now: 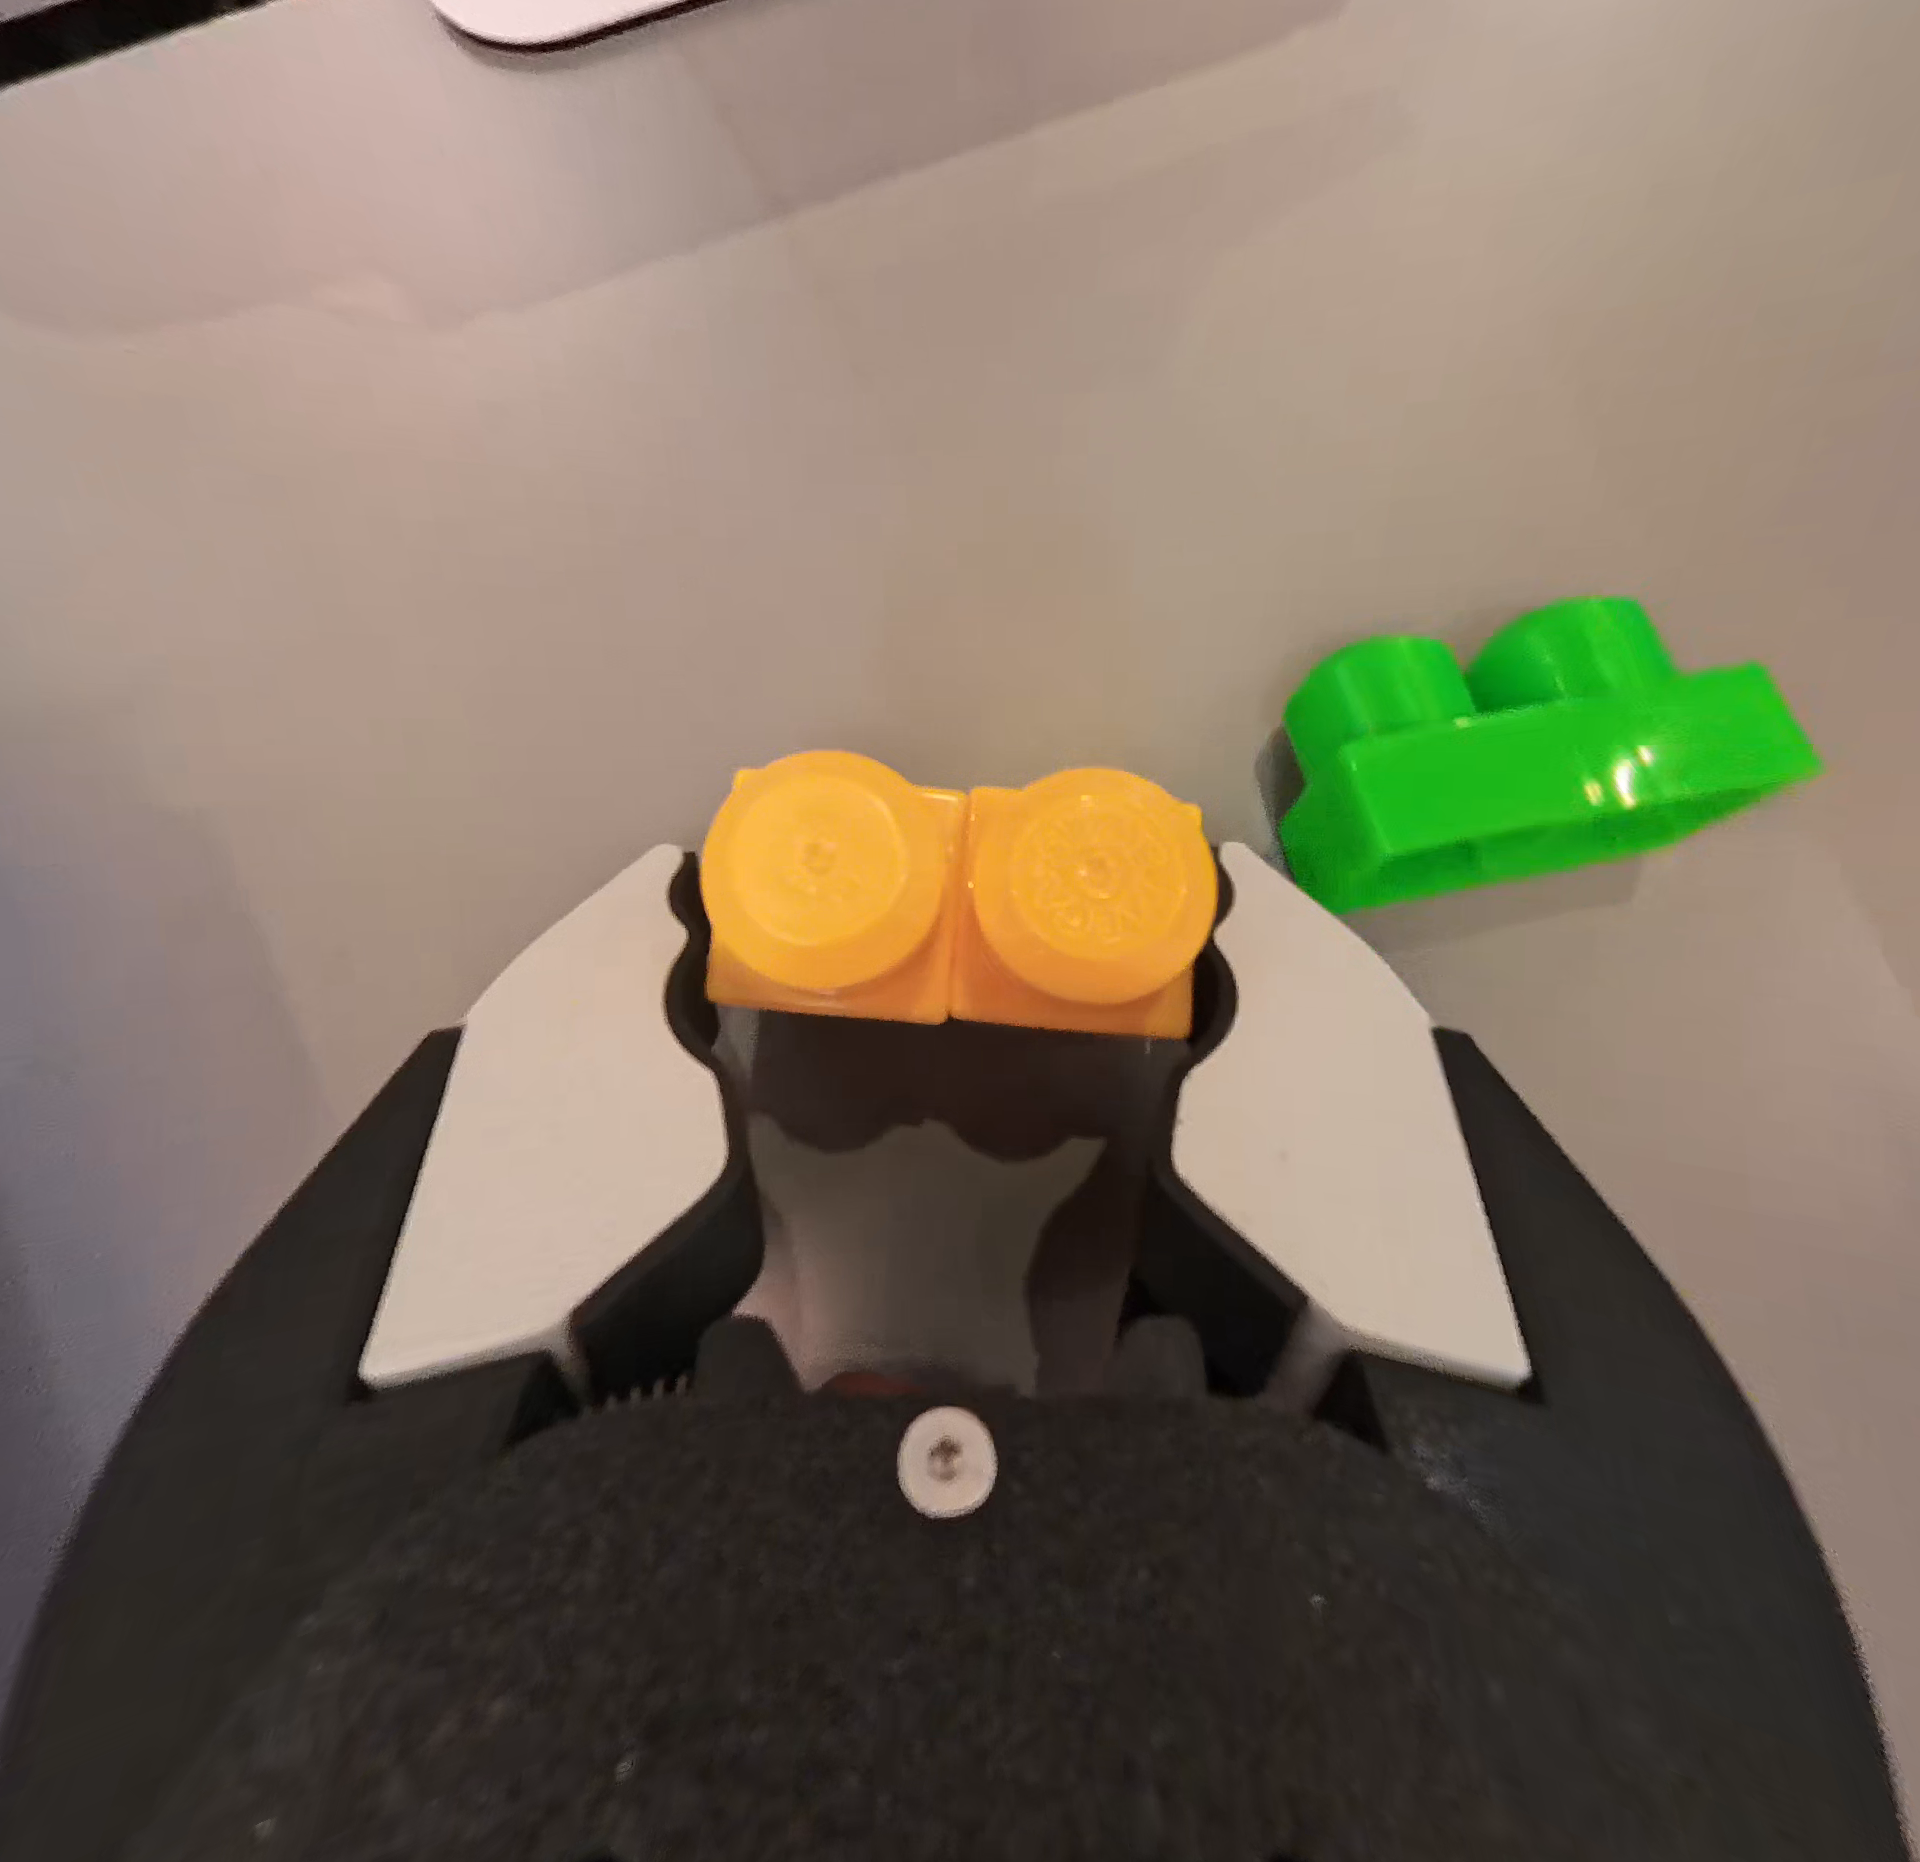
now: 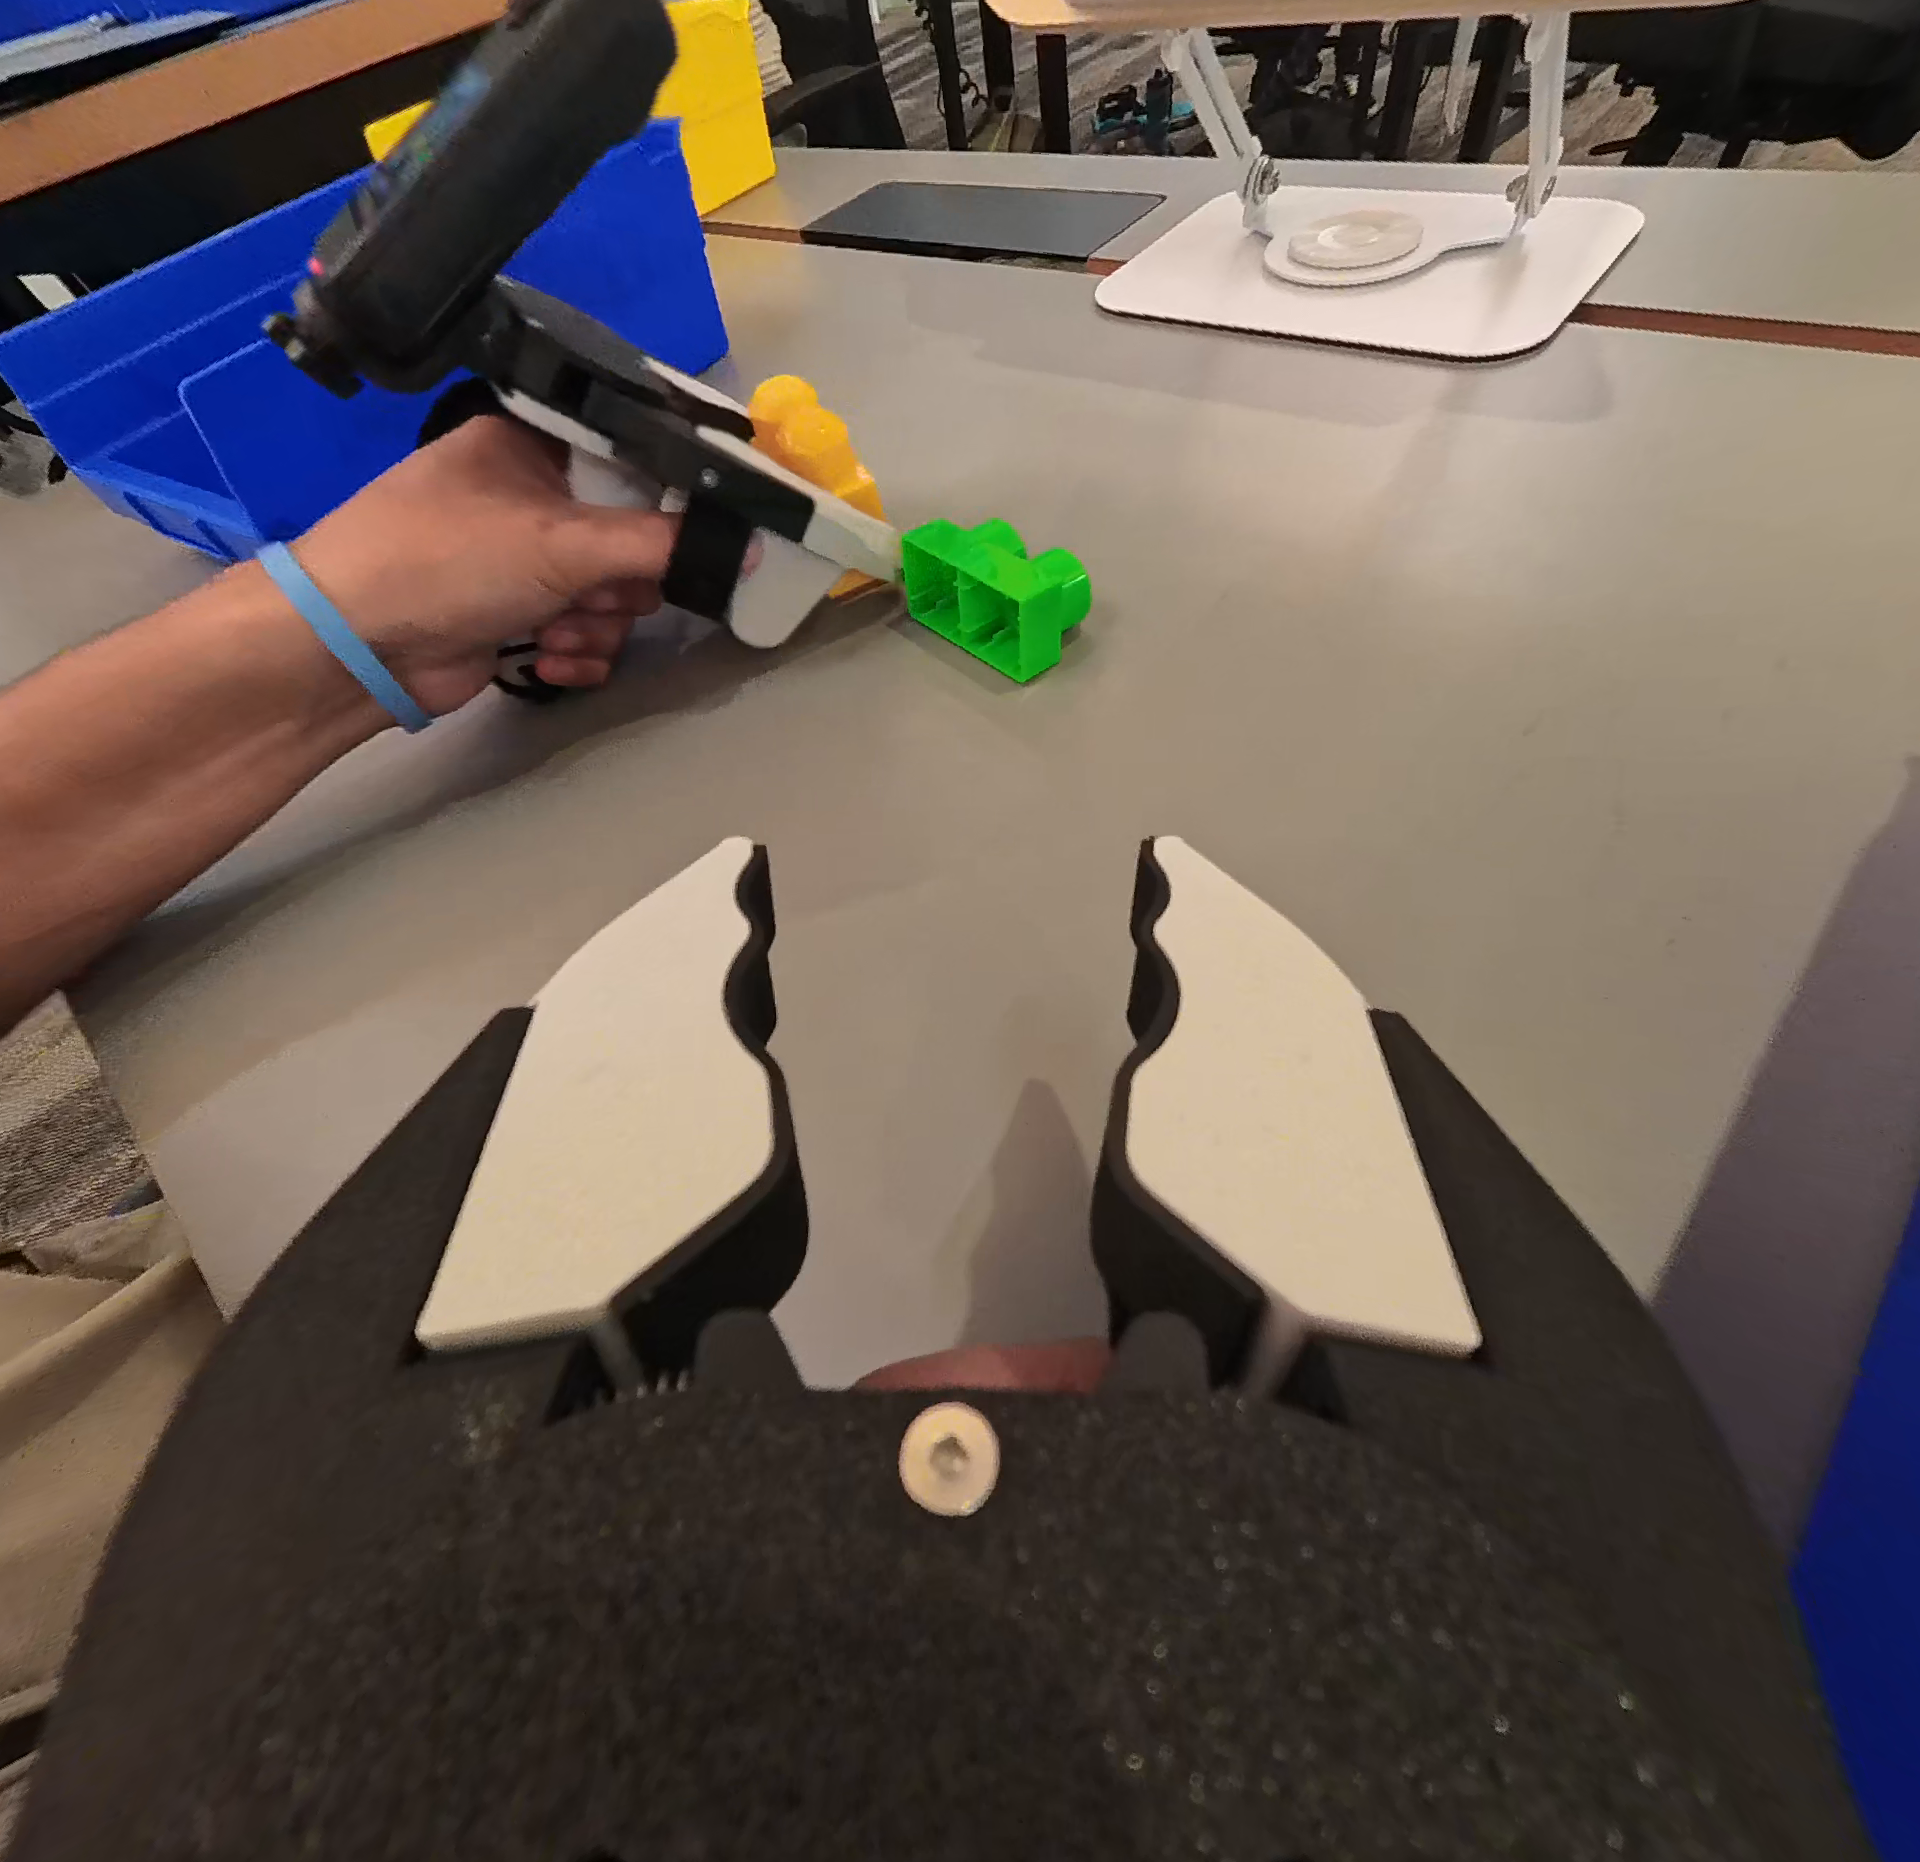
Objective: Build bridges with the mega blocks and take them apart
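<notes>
Mega blocks in orange and green were the only toys out on the grey table [image 2: 1351, 669]. Two orange blocks [image 1: 951, 893] sat side by side, studs toward the left wrist camera, and the left gripper [image 1: 951, 939] was clamped on the pair, one finger pressed against each outer side. In the right wrist view that same gripper [image 2: 883, 565] reached in from the left, held in a person's hand [image 2: 499, 565] with a blue band [image 2: 343, 638] at the wrist, and the orange blocks [image 2: 810, 441] showed behind its fingers. A green two-stud block [image 1: 1538, 752] lay tipped on its side just to the right of the gripper's tip, its hollow underside [image 2: 966, 597] facing the right wrist camera. The right gripper [image 2: 956, 867] hung well back from the blocks, its fingers spread apart with only bare table between them. A blue bin [image 2: 208, 399] and a white stand [image 2: 1371, 274] stood farther off.
</notes>
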A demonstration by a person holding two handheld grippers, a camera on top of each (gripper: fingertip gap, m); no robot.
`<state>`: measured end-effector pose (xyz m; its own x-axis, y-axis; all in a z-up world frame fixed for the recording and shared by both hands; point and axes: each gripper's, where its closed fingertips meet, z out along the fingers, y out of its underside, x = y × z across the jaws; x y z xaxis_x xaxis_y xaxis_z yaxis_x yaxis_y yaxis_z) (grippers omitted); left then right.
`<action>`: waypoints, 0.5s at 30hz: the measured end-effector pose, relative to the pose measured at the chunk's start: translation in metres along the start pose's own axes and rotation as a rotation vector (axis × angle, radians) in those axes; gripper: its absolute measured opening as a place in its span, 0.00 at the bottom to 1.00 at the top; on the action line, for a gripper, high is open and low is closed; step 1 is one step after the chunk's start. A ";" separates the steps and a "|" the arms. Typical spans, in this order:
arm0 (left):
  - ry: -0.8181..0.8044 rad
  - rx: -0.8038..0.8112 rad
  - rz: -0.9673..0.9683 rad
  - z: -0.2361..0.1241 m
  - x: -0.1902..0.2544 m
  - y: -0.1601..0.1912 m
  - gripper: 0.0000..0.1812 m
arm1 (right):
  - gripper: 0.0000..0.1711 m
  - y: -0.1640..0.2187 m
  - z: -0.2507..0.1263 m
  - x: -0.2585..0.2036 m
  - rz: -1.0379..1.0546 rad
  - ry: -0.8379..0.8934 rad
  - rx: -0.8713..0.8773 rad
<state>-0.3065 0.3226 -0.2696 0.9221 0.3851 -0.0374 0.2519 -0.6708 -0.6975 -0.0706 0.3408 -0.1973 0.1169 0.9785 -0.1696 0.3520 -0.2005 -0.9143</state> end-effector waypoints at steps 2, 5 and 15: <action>0.048 0.023 0.041 -0.011 0.004 0.002 0.49 | 0.39 0.001 0.001 0.001 -0.012 0.007 -0.006; 0.129 0.081 0.133 -0.036 0.015 0.004 0.49 | 0.39 -0.003 0.003 0.002 -0.038 0.021 -0.006; 0.277 0.107 0.346 -0.092 0.040 0.047 0.49 | 0.36 -0.018 0.042 0.002 -0.113 0.032 -0.054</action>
<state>-0.2305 0.2479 -0.2380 0.9942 -0.0442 -0.0984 -0.1032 -0.6556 -0.7481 -0.1160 0.3488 -0.1966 0.1032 0.9932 -0.0539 0.4139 -0.0921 -0.9057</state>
